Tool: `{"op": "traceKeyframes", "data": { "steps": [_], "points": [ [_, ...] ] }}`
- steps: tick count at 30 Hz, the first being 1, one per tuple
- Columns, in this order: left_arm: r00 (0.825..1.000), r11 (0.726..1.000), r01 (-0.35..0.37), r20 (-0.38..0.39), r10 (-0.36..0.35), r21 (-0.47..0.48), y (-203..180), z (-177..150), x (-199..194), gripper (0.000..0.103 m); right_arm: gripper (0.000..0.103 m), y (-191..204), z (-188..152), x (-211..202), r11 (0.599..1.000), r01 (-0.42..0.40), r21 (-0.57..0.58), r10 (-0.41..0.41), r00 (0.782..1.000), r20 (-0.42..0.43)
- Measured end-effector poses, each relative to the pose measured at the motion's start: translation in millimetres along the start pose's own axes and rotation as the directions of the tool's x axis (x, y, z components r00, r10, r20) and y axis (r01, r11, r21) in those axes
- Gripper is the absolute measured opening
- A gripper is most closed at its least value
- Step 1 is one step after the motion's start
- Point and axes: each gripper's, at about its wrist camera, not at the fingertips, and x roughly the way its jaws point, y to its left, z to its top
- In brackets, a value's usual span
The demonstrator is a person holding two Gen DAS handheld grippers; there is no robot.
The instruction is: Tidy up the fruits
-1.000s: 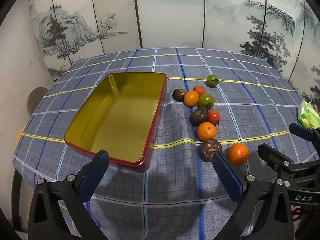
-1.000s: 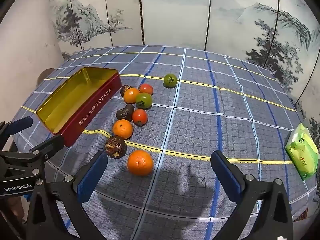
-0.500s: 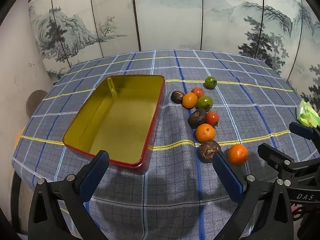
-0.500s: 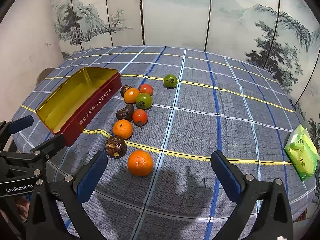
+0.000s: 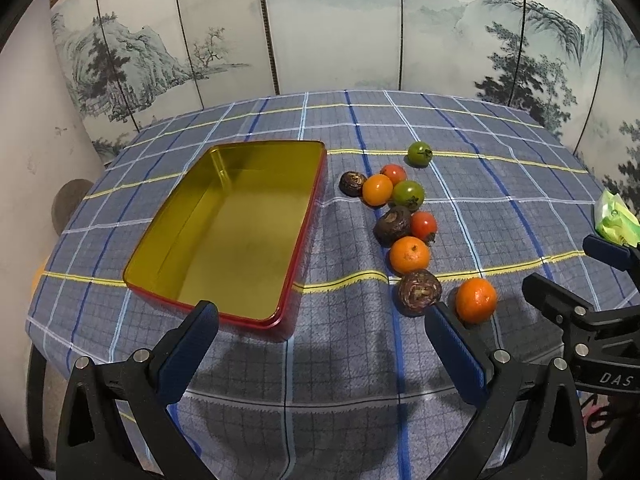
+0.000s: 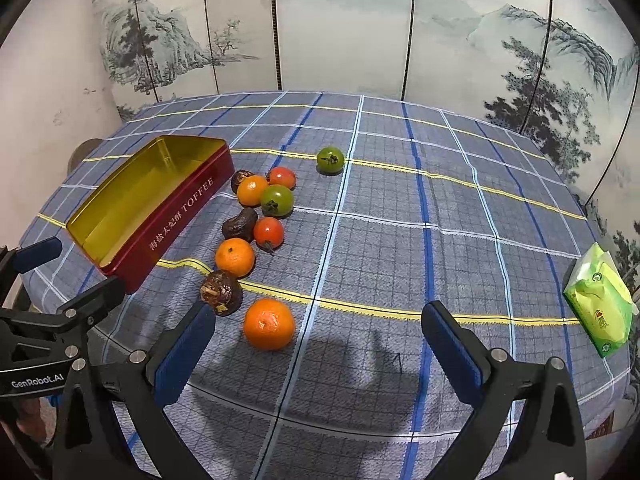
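A red tin (image 5: 304,236) with a gold inside (image 6: 132,200) lies empty on the checked cloth, left of a loose row of fruit. Nearest me are an orange mandarin (image 5: 476,300) (image 6: 269,323) and a dark brown fruit (image 5: 419,292) (image 6: 221,292). Behind them lie another mandarin (image 6: 235,257), red tomatoes (image 6: 269,232), green tomatoes (image 6: 277,200) and, alone at the back, one green tomato (image 5: 419,153) (image 6: 330,159). My left gripper (image 5: 320,332) hangs open over the tin's near corner. My right gripper (image 6: 318,332) is open, just behind the nearest mandarin.
A green tissue pack (image 6: 600,304) (image 5: 614,220) lies near the table's right edge. A painted folding screen (image 6: 360,28) stands behind the round table. The cloth's front edge (image 6: 320,428) drops off just below both grippers. A round stool (image 5: 72,200) shows at the left.
Both views have shifted slightly; the table sits a little lower in the left wrist view. No fruit has moved and both grippers stay open.
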Motion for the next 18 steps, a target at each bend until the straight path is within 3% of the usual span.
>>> {"op": "traceKeyframes", "data": {
  "steps": [18],
  "points": [
    [1.0, 1.0, 0.012, -0.017, -0.011, 0.025, -7.0, -3.1, 8.3, 0.102, 0.102, -4.2, -1.1, 6.2, 1.0, -0.015, 0.02, 0.015, 1.0, -0.014]
  ]
}}
